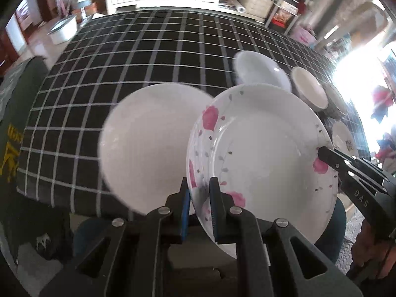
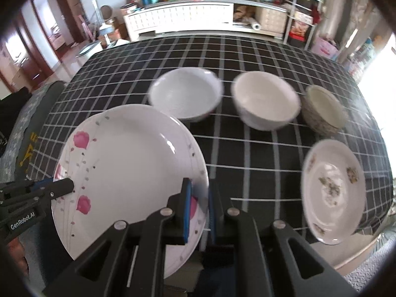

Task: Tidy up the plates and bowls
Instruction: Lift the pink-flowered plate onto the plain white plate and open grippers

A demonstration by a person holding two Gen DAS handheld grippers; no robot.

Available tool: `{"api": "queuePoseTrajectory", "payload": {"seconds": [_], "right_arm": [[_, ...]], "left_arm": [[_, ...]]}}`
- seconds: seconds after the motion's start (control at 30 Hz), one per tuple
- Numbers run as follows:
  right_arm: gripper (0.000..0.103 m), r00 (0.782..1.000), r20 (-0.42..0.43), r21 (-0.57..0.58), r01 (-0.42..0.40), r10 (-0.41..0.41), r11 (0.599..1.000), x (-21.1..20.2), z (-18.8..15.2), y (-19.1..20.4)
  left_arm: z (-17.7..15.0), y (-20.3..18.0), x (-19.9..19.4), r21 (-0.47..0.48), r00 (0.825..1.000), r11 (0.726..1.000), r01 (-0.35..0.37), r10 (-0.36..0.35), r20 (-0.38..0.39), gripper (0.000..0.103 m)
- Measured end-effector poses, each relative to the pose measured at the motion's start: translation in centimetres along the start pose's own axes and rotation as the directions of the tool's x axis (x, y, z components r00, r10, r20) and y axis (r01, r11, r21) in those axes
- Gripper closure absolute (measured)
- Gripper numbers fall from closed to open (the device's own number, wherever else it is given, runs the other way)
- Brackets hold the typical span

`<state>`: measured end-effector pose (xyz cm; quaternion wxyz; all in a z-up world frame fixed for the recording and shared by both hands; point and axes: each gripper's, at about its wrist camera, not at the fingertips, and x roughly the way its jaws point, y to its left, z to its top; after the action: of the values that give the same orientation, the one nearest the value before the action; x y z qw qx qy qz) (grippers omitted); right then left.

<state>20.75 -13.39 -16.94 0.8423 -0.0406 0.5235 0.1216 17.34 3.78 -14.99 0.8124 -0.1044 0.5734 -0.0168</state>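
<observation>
A white plate with pink flowers is held in the air above the near table edge; it also shows in the right wrist view. My left gripper is shut on its left rim. My right gripper is shut on its right rim; it also shows in the left wrist view. A plain white plate lies on the checked cloth to the left. Three bowls stand in a row behind: a white bowl, a cream bowl and a patterned bowl.
A shallow dish with brown flower marks lies at the right near the table edge. The black-and-white checked tablecloth covers the table. A white cabinet stands beyond the far edge.
</observation>
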Motion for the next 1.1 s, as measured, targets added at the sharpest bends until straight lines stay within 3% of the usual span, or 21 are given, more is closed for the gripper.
{"api": "queuePoseTrajectory", "payload": {"seconds": [0.33, 1.1], "right_arm": [[0.087, 0.997, -0.065, -0.084, -0.049, 0.043, 0.995, 3.1, 0.2, 5.2], [0.087, 0.995, -0.104, -0.154, -0.028, 0.012, 0.988, 6.4, 2.3, 8.9]], "left_arm": [[-0.7, 5.5, -0.5, -0.108, 0.999, 0.993, -0.054, 0.054, -0.006, 0.091], [1.0, 9.1, 2.5, -0.142, 0.994, 0.985, -0.099, 0.093, -0.05, 0.091]]}}
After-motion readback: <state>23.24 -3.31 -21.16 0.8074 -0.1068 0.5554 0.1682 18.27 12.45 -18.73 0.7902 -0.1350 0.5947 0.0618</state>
